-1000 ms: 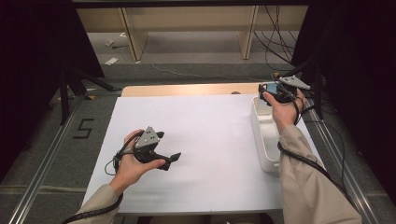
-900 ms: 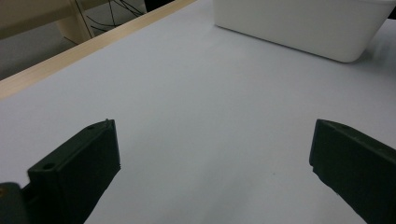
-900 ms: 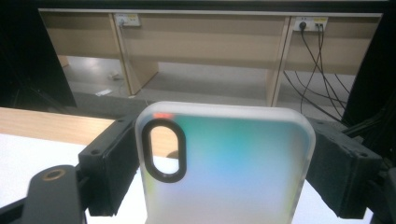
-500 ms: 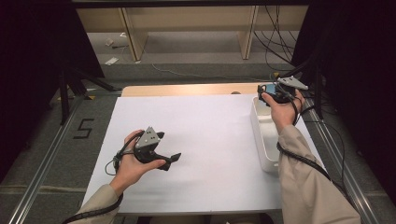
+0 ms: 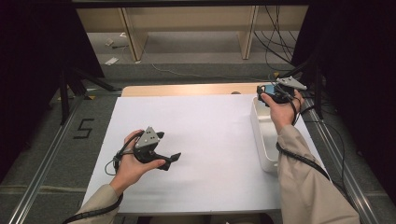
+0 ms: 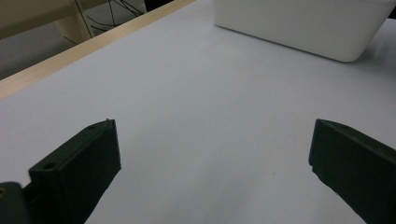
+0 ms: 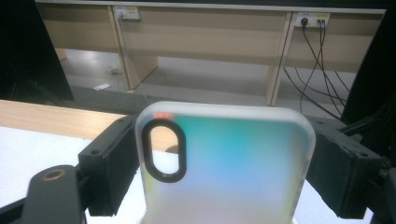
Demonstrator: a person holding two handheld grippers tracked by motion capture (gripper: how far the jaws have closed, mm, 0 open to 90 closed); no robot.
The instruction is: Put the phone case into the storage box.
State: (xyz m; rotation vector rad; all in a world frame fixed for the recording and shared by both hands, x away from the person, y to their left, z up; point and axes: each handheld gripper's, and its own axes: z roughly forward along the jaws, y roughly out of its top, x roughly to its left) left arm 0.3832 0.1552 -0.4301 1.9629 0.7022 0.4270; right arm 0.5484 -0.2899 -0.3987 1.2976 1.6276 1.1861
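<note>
My right gripper [image 5: 264, 94] is held up over the far end of a white bin [image 5: 257, 127] at the table's right side. It is shut on a translucent phone case [image 7: 233, 163] with a blue-green tint and an oval camera cut-out; a black pad presses each long edge. The case [image 5: 269, 88] stands upright between the jaws. My left gripper [image 5: 168, 148] rests in a hand low over the white sheet [image 5: 210, 140], left of centre. Its jaws [image 6: 215, 163] stand wide apart with nothing between them, pointing toward the bin [image 6: 299, 28].
The white sheet covers most of the table, with a wooden strip [image 5: 187, 89] bare along the far edge. Beyond it are wooden shelf legs, wall sockets and hanging cables [image 7: 317, 60]. A metal rail [image 5: 42, 163] runs along the left side.
</note>
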